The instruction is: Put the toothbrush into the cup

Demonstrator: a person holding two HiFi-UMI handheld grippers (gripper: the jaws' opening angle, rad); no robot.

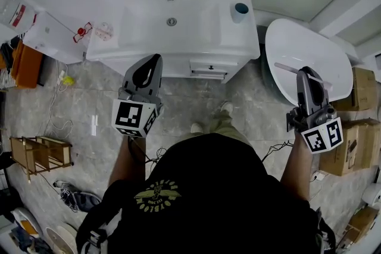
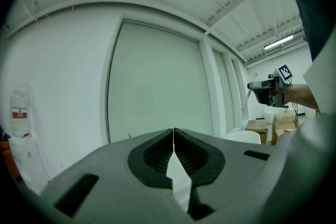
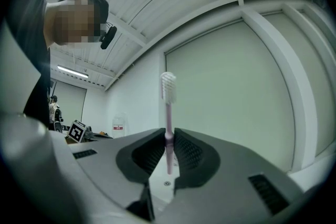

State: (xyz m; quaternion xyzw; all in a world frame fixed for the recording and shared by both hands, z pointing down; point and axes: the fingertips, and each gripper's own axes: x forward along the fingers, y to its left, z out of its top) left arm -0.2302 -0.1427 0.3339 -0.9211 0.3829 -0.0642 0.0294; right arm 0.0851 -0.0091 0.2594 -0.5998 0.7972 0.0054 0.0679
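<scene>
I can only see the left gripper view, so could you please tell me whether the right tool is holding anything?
Observer: Yes. The right tool is shut on the toothbrush, with the bristles pointing up.
Operator: Thank you. Where is the cup, please?
Observer: In the head view, the blue cup stands at the back right corner of the white sink.
Operator: And is the brush close to it?
Observer: Not yet. In the head view that tool shows against the white oval fixture to the right of the sink, well apart from the cup.
</scene>
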